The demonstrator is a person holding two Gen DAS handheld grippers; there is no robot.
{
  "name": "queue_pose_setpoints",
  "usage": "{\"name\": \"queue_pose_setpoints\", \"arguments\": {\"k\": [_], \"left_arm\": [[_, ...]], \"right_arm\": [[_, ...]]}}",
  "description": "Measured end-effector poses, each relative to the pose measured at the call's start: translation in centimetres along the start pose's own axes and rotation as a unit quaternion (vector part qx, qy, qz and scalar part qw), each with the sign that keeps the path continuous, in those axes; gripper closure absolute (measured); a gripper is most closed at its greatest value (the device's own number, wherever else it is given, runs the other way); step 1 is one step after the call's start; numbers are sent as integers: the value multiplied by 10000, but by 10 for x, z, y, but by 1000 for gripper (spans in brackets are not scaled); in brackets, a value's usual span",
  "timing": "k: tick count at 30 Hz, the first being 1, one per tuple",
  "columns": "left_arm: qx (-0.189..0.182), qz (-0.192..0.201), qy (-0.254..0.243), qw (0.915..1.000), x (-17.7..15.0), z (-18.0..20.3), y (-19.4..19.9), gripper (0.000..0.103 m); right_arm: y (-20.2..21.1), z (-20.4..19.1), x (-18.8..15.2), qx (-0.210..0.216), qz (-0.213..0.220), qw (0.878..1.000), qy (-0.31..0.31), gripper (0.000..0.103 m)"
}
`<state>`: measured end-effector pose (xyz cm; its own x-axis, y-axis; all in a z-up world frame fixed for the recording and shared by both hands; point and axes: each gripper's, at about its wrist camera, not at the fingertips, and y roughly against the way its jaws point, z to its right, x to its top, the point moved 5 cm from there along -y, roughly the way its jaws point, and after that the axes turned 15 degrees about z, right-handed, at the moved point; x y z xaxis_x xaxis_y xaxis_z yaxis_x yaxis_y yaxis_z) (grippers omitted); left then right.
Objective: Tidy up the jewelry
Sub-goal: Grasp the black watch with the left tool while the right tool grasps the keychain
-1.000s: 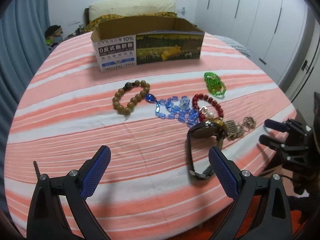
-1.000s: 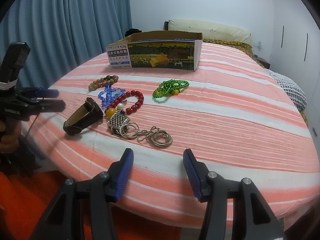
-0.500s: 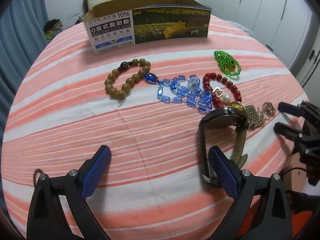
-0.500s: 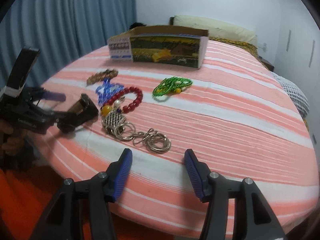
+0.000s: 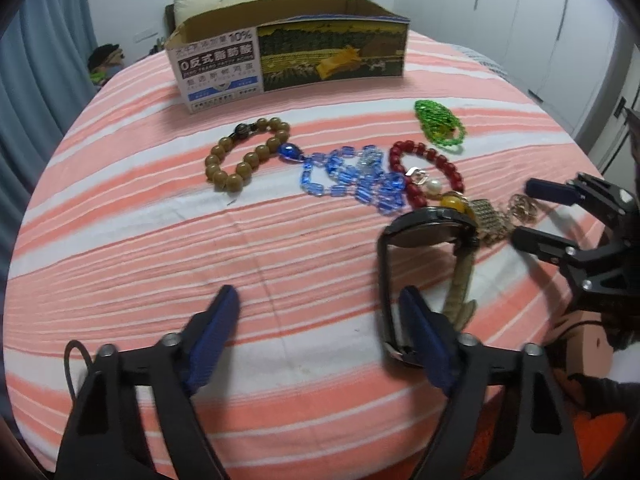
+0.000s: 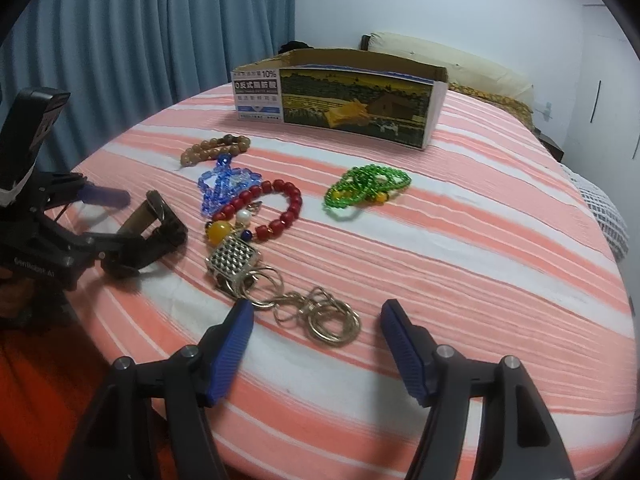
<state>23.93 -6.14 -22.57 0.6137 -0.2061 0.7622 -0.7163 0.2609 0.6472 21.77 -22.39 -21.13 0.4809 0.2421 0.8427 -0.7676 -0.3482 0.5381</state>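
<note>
On the striped bedspread from my left-hand camera, the watch sits on its edge close in front of me, its strap running down beside my right pad. My left gripper has its jaws spread but closing, nothing pinched yet, and the strap looks just outside the gap. The watch should be the heaviest bit, with a stiff case and floppy strap, so I'd grab the case or the strap right next to it. Further back are the brown bead bracelet, blue crystal strand, red bead bracelet and green bead bracelet, with the open cardboard box behind them all. Gripper's tilted well down at the bed.

Over on the right-hand camera, my right gripper is opening, and the keyring chain lies partly between the pads, not pinched. It's loose metal, slinky and slippery, so I'd take the big rings or the chunky silver cube charm. This one also angles down, hanging low over the near edge of the bed.
</note>
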Motion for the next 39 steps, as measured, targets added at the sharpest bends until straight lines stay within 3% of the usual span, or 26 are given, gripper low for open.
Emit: {"name": "queue_pose_setpoints", "arguments": {"k": [2,4,5,7,9,11,24,39], "left_arm": [[-73,44,-75,9999,1,6,2,44],[-170,79,-148,9997,3,12,3,68],[-184,89,-197,9996,3,15,4,73],[-265,111,-298,9991,3,21,4,94],[-288,125,-338,9989,4,24,4,96],[-283,138,-286,9991,4,23,4,98],[-176,216,476,9985,4,-11,11,101],[-50,443,1058,9934,21,-48,29,101]], "right_arm": [[-1,-4,1,49,33,10000,45,36],[-2,-8,1,80,57,9999,137,40],[-2,-10,1,114,76,9998,148,49],[-1,-14,2,210,96,9996,155,67],[0,-18,2,232,87,9995,201,78],[2,-20,1,196,80,9996,192,83],[26,-19,3,105,250,9990,-363,84],[60,-14,54,190,884,9936,-682,85]]}}
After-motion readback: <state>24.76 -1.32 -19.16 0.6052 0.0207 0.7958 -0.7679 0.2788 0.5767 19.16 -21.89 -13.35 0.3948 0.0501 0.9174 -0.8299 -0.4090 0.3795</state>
